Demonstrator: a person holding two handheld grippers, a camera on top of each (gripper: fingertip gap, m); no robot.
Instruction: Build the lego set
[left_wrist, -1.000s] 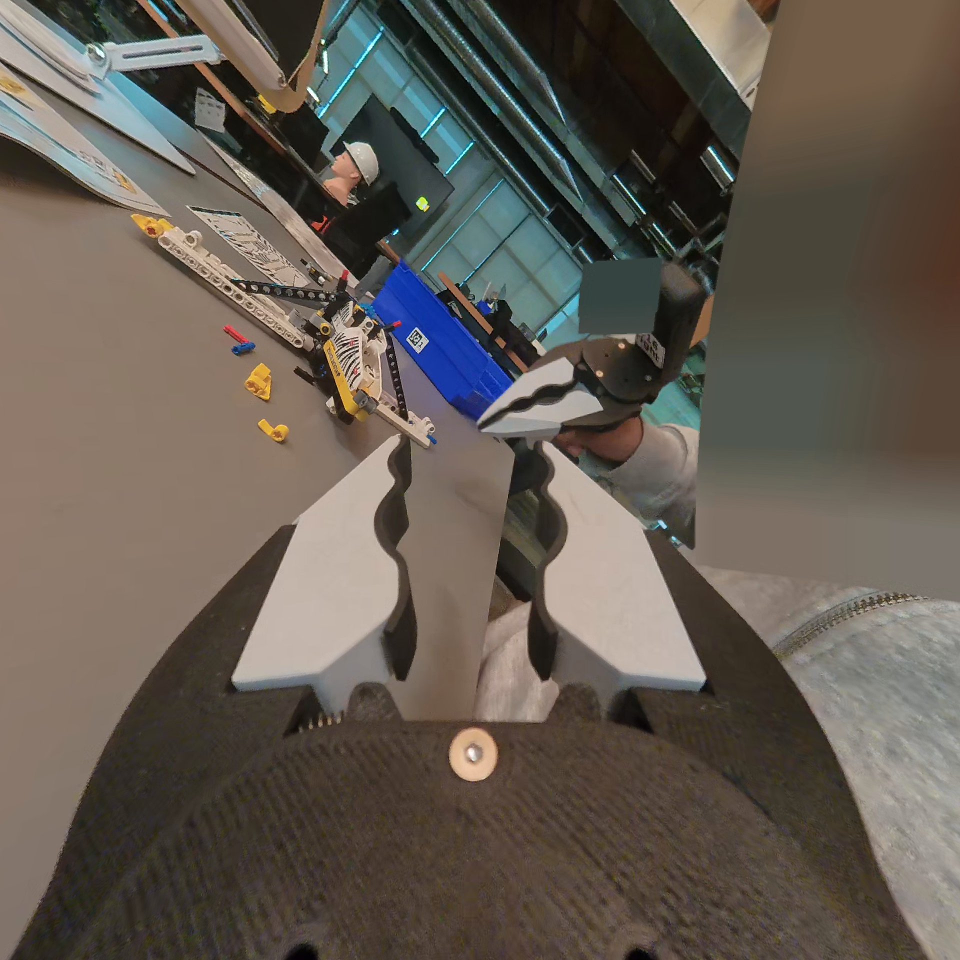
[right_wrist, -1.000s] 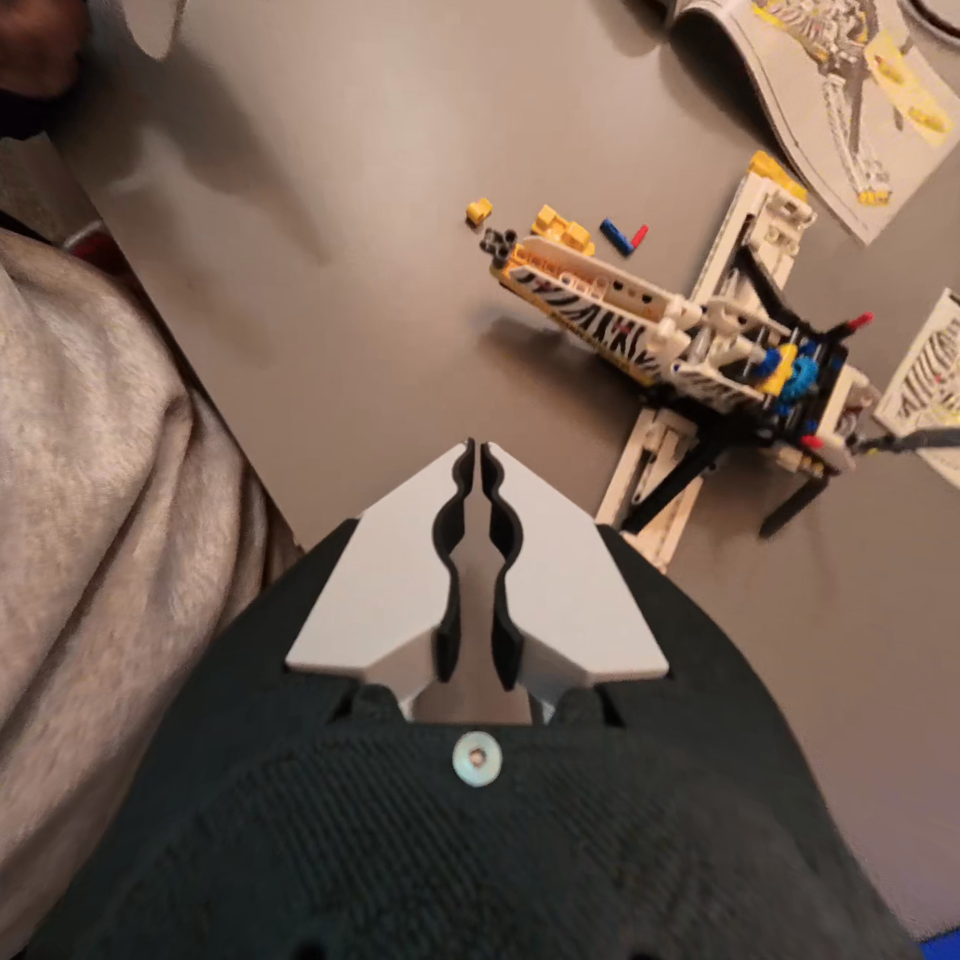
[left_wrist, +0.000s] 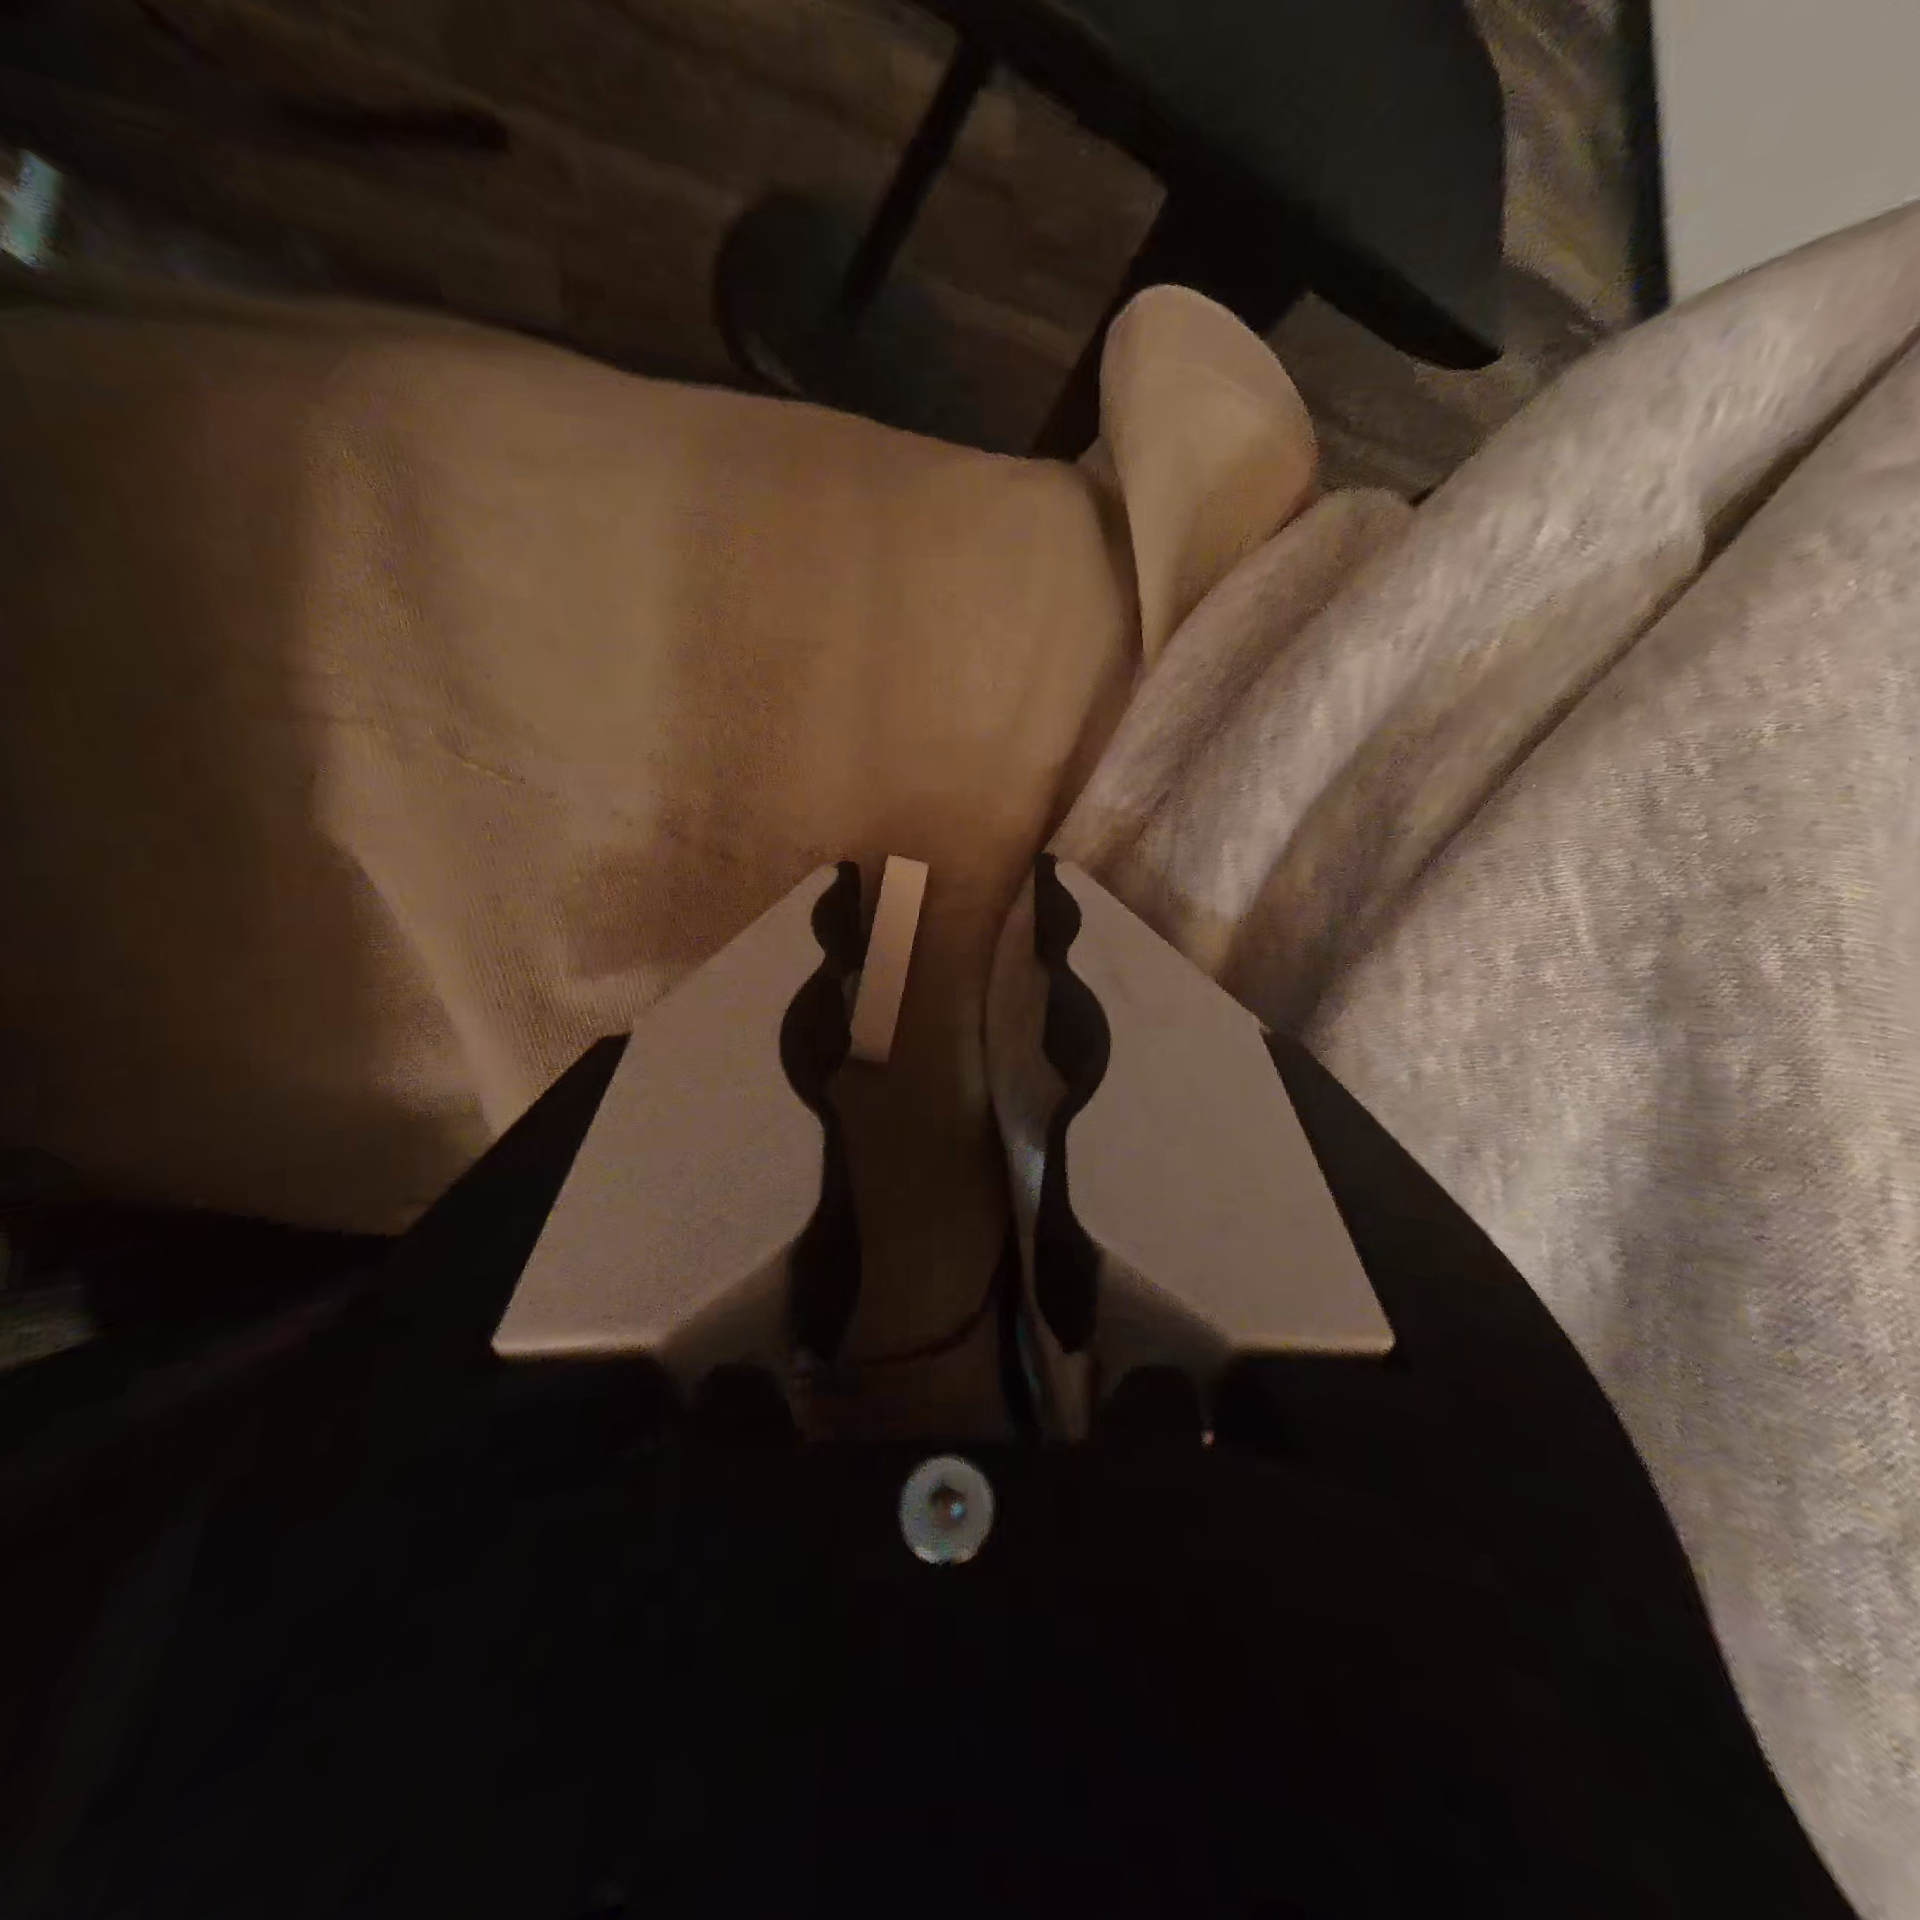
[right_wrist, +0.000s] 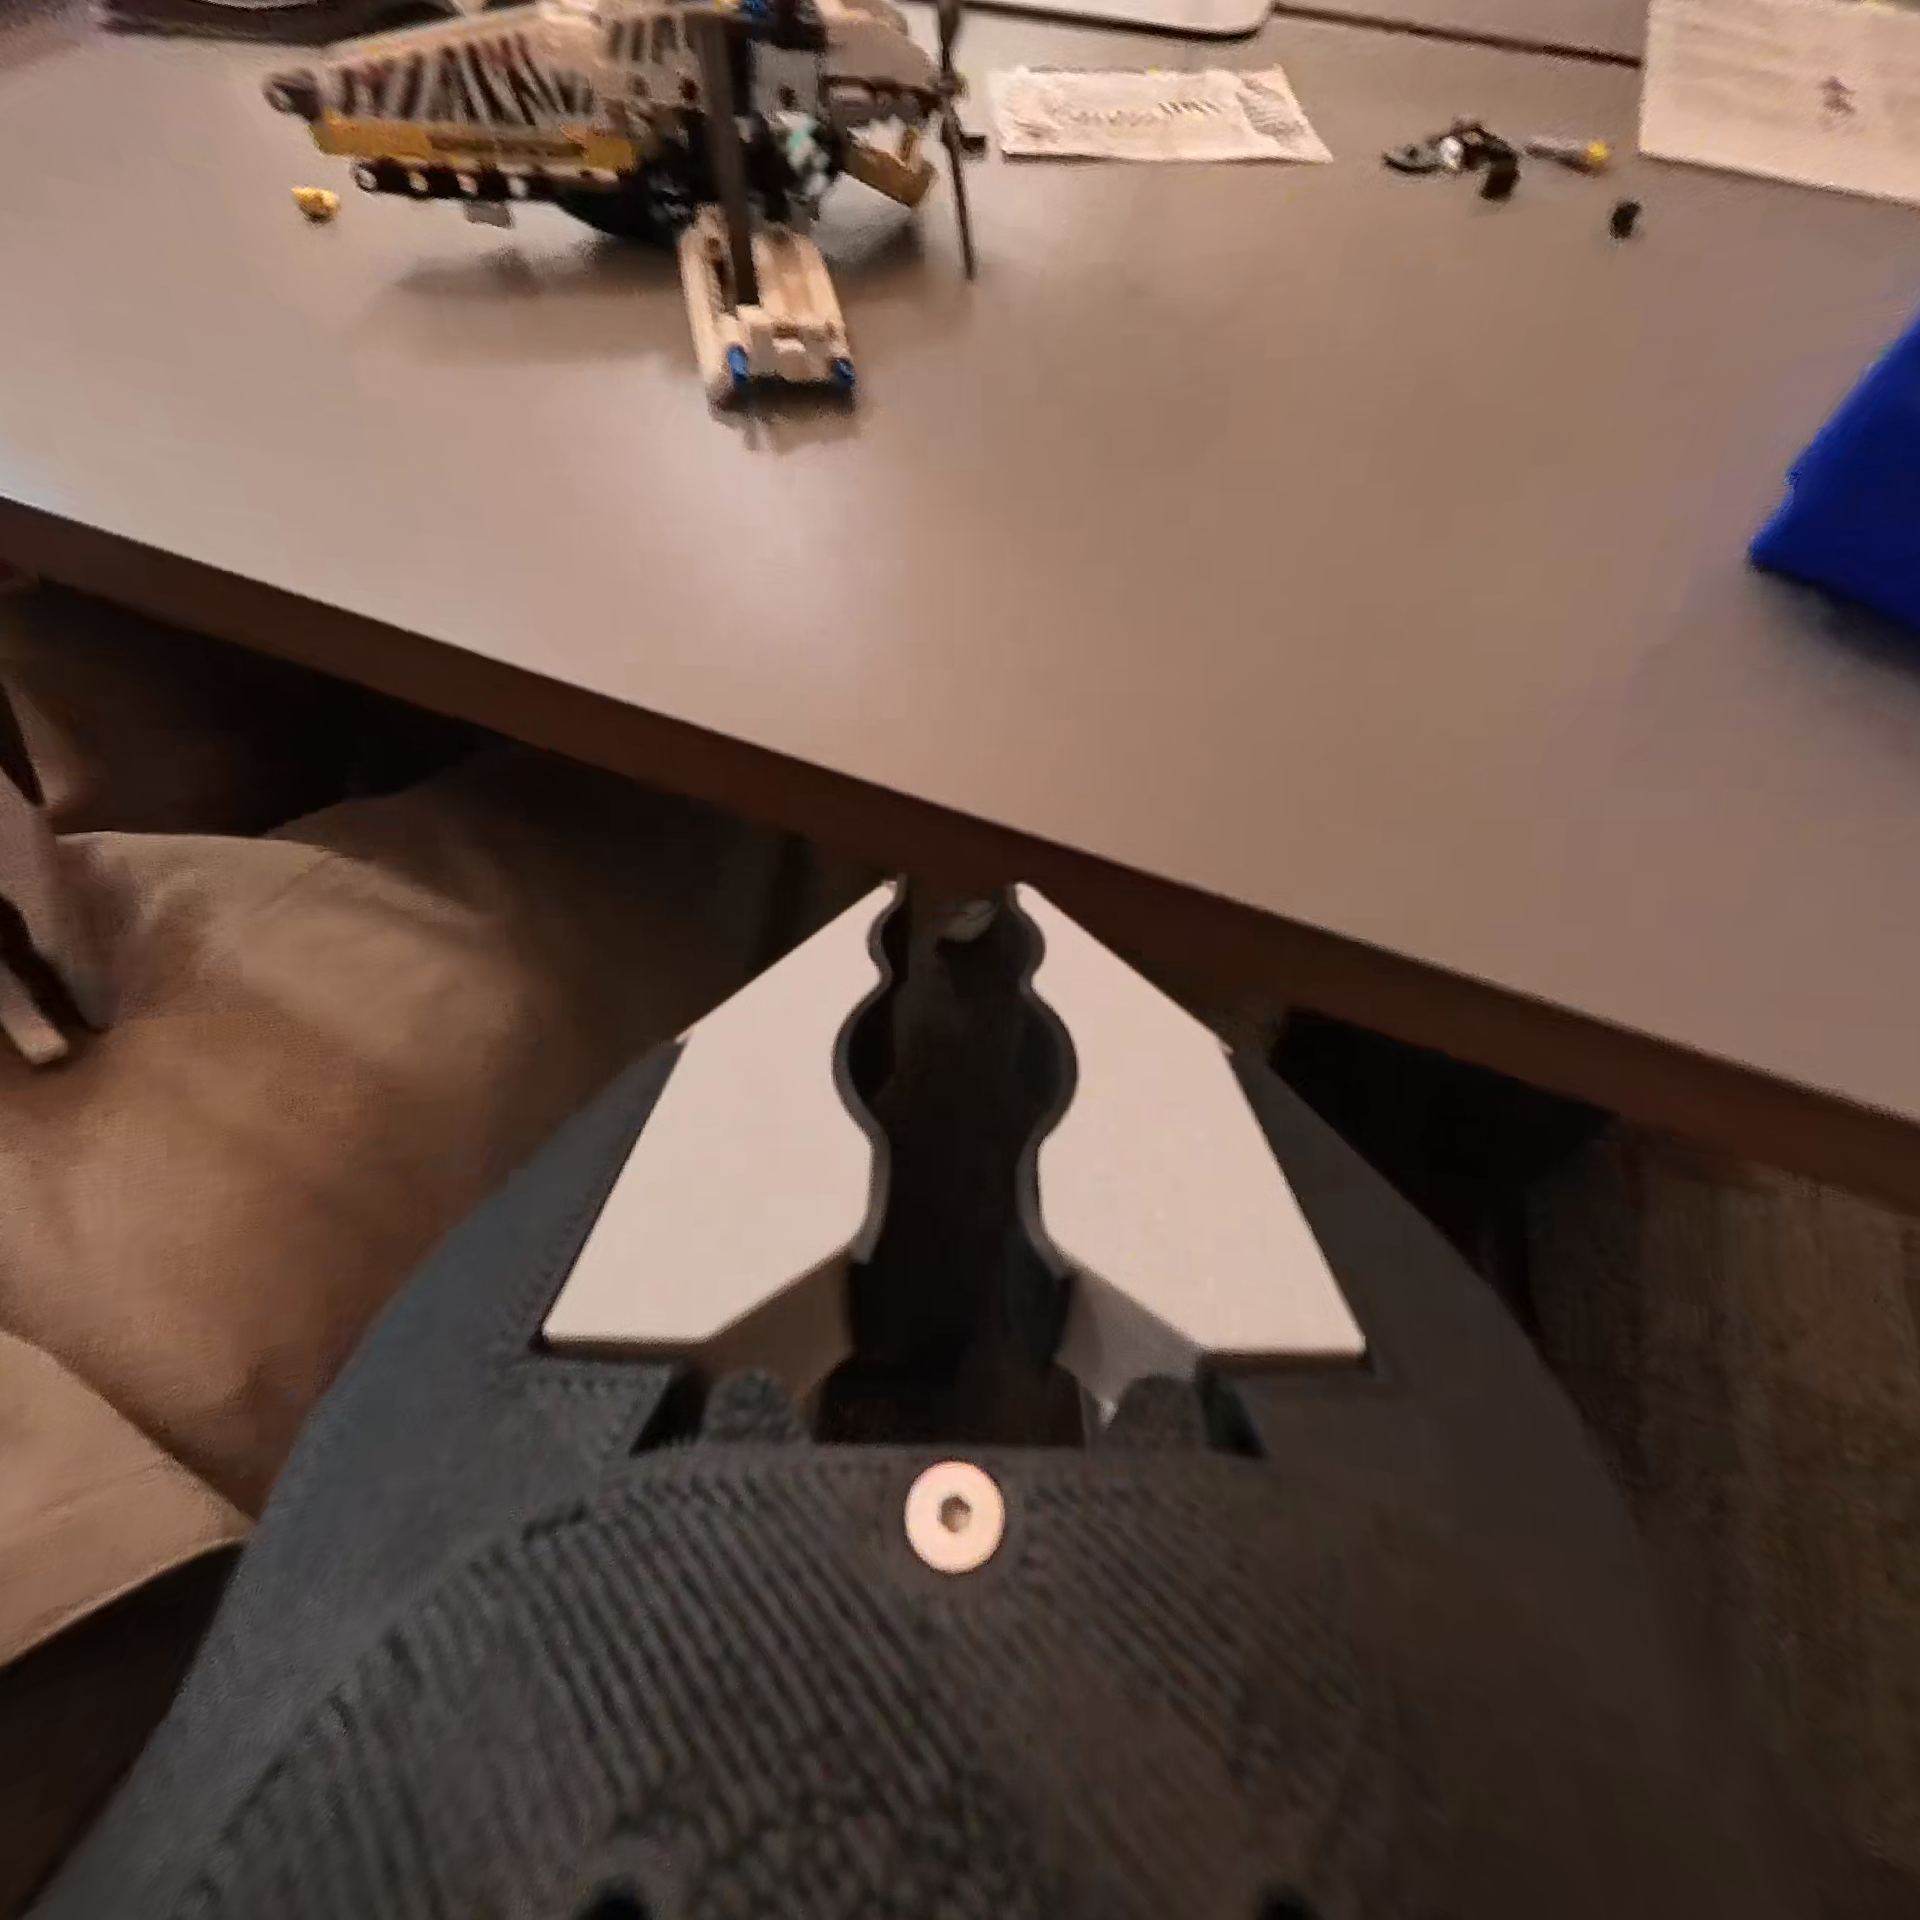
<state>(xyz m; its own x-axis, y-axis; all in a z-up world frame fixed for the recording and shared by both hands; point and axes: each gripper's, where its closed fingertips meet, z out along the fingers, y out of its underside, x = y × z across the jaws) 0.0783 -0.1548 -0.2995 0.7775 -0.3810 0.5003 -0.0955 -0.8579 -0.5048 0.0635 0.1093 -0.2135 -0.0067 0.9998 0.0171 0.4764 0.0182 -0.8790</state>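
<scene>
The lego model (right_wrist: 623, 114), white with zebra stripes and yellow trim, stands on the dark table (right_wrist: 1039, 540) at the far left. My right gripper (right_wrist: 956, 904) is open and empty, just below the table's near edge. My left gripper (left_wrist: 945, 883) is open, down under the table over tan trousers (left_wrist: 520, 675). A small pale flat piece (left_wrist: 896, 956) lies between its fingers, against the left pad, and is not clamped. I cannot tell what the piece is in the dim light.
A blue bin (right_wrist: 1860, 488) stands at the table's right edge. Paper sheets (right_wrist: 1153, 114), small dark loose parts (right_wrist: 1475, 156) and a yellow piece (right_wrist: 315, 201) lie at the back. A grey sweater (left_wrist: 1558, 935) is to the right of the left gripper.
Both grippers have dropped from above the table to below its near edge, over the person's lap. The right gripper has gone from nearly shut to open.
</scene>
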